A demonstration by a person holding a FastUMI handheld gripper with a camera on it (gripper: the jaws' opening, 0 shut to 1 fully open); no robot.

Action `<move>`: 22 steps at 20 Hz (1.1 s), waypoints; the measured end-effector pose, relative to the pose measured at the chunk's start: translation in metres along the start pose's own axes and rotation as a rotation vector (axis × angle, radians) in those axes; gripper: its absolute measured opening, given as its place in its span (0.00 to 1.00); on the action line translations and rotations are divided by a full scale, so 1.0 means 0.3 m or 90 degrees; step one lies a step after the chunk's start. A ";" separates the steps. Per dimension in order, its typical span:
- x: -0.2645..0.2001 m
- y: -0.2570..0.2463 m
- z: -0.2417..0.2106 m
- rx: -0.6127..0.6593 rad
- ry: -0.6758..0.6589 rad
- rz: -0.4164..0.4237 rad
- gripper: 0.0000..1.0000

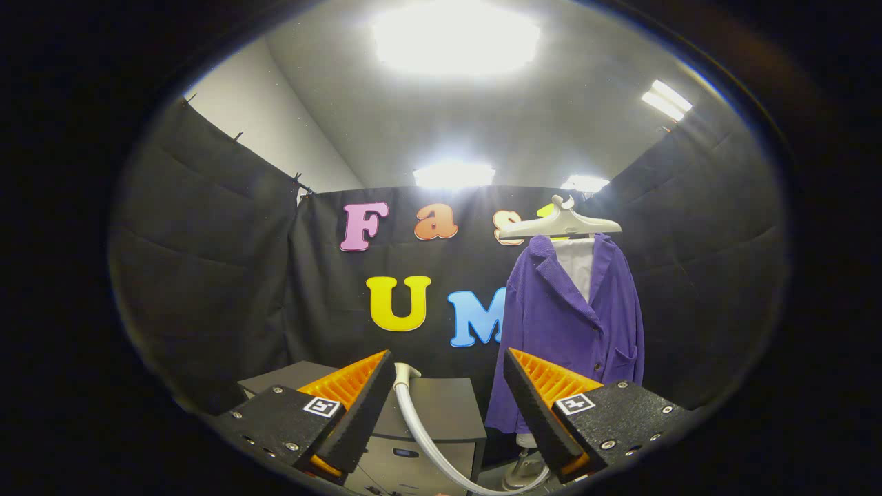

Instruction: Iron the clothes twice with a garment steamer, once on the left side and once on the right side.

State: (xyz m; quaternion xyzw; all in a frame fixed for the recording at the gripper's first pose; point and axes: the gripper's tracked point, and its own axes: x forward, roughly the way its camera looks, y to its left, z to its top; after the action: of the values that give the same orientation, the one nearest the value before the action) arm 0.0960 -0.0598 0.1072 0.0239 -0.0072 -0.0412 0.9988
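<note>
gripper view: the gripper [446, 399] has its 2 fingers spread wide apart, with nothing between them and nothing touched. taking the purple jacket [572, 331] as the landmark — it hangs upright against the black cloth wall [207, 275], beyond the fingers and off toward the right finger, whose tip overlaps its lower edge in the picture. a pale hanger [559, 224] sits directly on top of the jacket, carrying it, and a white panel [577, 265] shows in the jacket's open collar. to the left of the jacket's hem stands a dark grey cabinet [441, 413], just ahead of the gap between the fingers. a light hose [431, 437] curves down across the cabinet's front toward the jacket's foot; its upper end [405, 373] peeks up beside the left finger, well left of the jacket. below the jacket's hem a pale stand base [524, 472] rests on the floor. bright ceiling lights [455, 38] glare high above the jacket.
</note>
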 end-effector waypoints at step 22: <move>0.823 0.244 -0.397 0.039 0.297 -0.012 0.97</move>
State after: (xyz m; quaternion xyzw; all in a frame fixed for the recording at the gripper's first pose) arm 0.3499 -0.0018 -0.0050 0.0634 0.2227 -0.0436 0.9718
